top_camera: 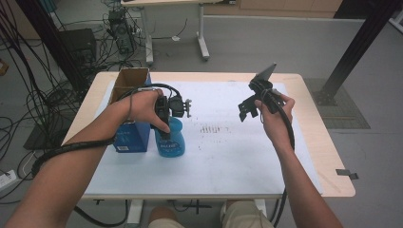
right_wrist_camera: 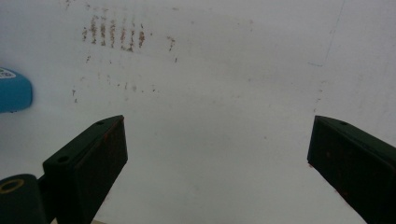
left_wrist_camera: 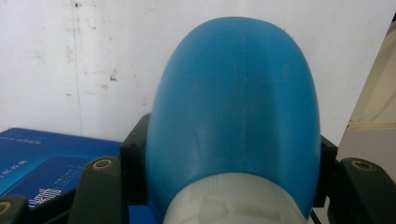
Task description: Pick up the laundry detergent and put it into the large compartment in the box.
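Note:
A blue plastic bottle (top_camera: 170, 140) with a white collar (left_wrist_camera: 233, 200) stands upright at the table's left, right beside a blue box (top_camera: 129, 135). From above, my left gripper (top_camera: 165, 114) is shut on the bottle's upper part. In the left gripper view the bottle's body (left_wrist_camera: 233, 102) sits between the black jaws of my left gripper (left_wrist_camera: 231, 161). Over the table's right half, my right gripper (top_camera: 247, 110) is held up, open and with nothing in it. In its own view my right gripper (right_wrist_camera: 219, 144) has its jaws wide apart over the white sheet (right_wrist_camera: 224, 84).
The blue box has an open cardboard top (top_camera: 130, 80) at the back left. Brown stain marks (top_camera: 211, 129) dot the white sheet's (top_camera: 223, 161) middle. Cables and a second table's legs (top_camera: 203, 42) lie beyond the far edge; the bottle's edge (right_wrist_camera: 14, 91) shows left of the right gripper.

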Action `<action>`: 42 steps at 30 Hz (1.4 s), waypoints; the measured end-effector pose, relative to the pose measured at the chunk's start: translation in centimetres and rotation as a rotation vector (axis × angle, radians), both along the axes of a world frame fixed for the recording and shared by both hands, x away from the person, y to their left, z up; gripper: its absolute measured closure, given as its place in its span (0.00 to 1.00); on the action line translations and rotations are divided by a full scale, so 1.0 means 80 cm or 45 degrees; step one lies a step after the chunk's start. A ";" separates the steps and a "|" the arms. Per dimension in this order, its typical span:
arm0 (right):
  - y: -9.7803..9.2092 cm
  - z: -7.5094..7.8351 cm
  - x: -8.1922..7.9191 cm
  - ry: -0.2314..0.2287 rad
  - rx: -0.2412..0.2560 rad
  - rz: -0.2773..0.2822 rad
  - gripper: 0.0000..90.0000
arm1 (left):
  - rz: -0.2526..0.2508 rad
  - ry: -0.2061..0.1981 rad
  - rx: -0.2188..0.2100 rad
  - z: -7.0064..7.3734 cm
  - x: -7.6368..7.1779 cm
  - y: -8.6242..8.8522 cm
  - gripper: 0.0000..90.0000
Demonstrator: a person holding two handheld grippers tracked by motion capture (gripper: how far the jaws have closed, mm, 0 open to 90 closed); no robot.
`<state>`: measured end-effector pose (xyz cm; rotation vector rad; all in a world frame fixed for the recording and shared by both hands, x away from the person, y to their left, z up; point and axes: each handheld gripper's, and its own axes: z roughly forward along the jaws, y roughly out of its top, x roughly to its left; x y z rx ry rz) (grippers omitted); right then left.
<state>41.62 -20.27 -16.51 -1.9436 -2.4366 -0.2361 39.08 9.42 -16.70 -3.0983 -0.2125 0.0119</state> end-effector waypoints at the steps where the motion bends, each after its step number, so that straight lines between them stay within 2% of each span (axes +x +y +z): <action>1: 0.000 0.000 0.000 0.001 0.002 0.000 0.05 | 0.002 -0.001 -0.002 0.000 0.000 0.000 0.42; 23: 0.001 -0.004 0.001 0.010 0.005 0.001 0.05 | 0.007 -0.004 0.005 0.000 -0.001 -0.002 0.42; 35: 0.001 -0.009 0.003 0.019 0.007 0.002 0.05 | 0.042 0.000 0.011 0.001 0.000 0.001 0.42; 38: 0.001 -0.011 0.003 0.020 0.010 0.000 0.05 | 0.050 -0.013 0.011 0.006 -0.002 0.000 0.42; 42: 0.002 -0.012 0.003 0.022 0.014 0.001 0.05 | 0.096 -0.006 0.000 0.021 0.001 0.001 0.42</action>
